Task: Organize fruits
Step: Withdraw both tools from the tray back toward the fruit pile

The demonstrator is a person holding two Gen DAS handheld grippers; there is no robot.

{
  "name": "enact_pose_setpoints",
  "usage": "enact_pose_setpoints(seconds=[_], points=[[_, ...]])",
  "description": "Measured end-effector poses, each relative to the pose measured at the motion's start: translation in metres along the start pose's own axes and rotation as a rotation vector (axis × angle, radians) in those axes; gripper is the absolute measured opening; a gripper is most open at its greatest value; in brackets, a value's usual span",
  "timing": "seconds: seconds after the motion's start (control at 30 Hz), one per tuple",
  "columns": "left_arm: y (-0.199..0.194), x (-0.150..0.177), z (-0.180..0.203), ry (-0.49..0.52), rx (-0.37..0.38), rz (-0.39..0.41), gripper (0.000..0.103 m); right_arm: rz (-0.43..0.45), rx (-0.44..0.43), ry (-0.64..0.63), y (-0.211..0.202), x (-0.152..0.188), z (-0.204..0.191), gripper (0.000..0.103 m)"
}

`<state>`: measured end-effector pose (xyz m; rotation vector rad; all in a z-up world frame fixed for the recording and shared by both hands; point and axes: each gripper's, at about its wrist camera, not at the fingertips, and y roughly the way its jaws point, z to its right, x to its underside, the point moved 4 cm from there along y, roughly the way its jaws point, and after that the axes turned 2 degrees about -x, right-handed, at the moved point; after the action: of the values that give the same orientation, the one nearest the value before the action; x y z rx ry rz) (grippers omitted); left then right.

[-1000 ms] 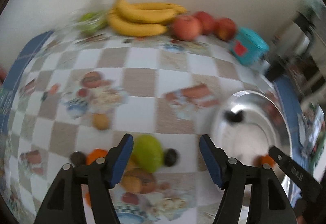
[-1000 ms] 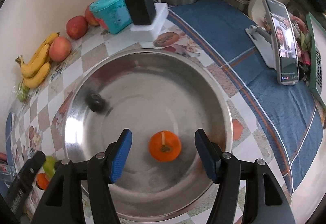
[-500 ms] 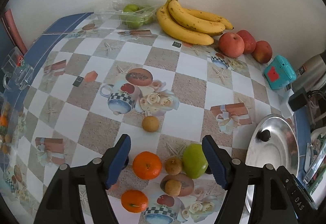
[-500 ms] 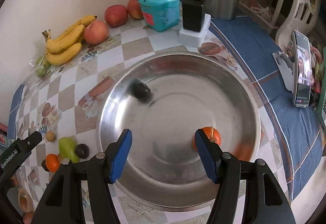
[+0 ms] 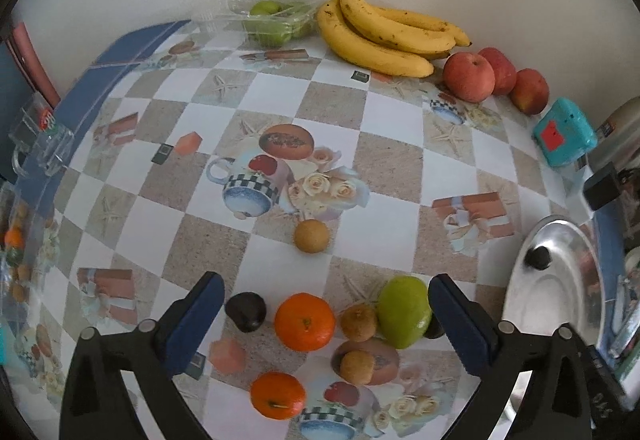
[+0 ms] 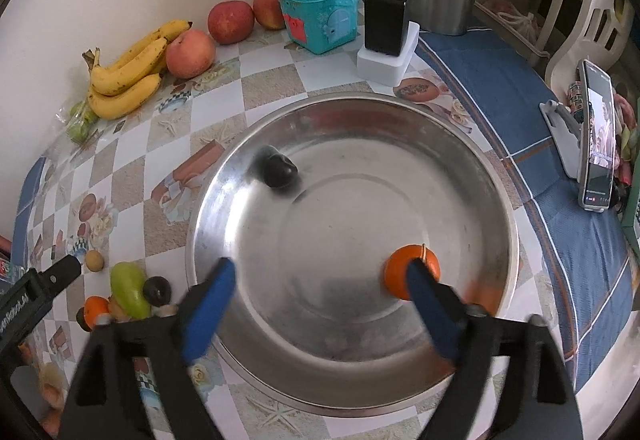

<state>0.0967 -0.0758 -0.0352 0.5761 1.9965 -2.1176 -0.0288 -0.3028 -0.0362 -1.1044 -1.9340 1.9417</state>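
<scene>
Here we see the left gripper (image 5: 326,314) with its jaws opening, spread wide and gripping nothing; between its blue fingers (image 5: 196,320) lie a dark plum (image 5: 246,311), an orange (image 5: 305,321), a small brown fruit (image 5: 359,322) and a green mango (image 5: 404,311), all loose on the checked tablecloth (image 5: 376,168); the mango lies just beside the right-hand finger, though we cannot tell whether they touch. Nearer the camera than the orange sit a second orange (image 5: 278,395) and another brown fruit (image 5: 357,367); beyond it, a lone brown fruit (image 5: 311,236) lies well apart.

The right gripper (image 6: 316,290) hangs over the steel bowl (image 6: 400,396), its jaws also opening and blurred, nothing between them; a mandarin (image 6: 398,272) lies inside the bowl, partly hidden behind the right-hand finger (image 6: 430,308); a dark plum (image 6: 278,171) lies at the bowl's far left side.

Beyond the bowl, against the wall, stand bananas (image 6: 128,78), three apples (image 6: 190,53), a teal box (image 6: 320,18) and a black charger (image 6: 387,20); to the bowl's right a phone (image 6: 599,138) stands on a stand.
</scene>
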Motion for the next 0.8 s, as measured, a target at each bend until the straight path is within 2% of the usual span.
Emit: enact_pose_setpoints(seconds=[0.53,0.7,0.8], points=[[-0.002,0.008,-0.005,0.037,-0.015,0.0,0.103,0.008,0.011,-0.032,0.001,0.005,-0.005,0.091],[-0.008,0.01,-0.017,0.055,-0.058,0.021,0.103,0.013,-0.028,-0.047,0.0,0.012,-0.02,0.091],[-0.011,0.012,-0.027,0.058,-0.092,0.032,0.103,-0.009,-0.11,-0.077,0.0,0.019,-0.039,0.091]])
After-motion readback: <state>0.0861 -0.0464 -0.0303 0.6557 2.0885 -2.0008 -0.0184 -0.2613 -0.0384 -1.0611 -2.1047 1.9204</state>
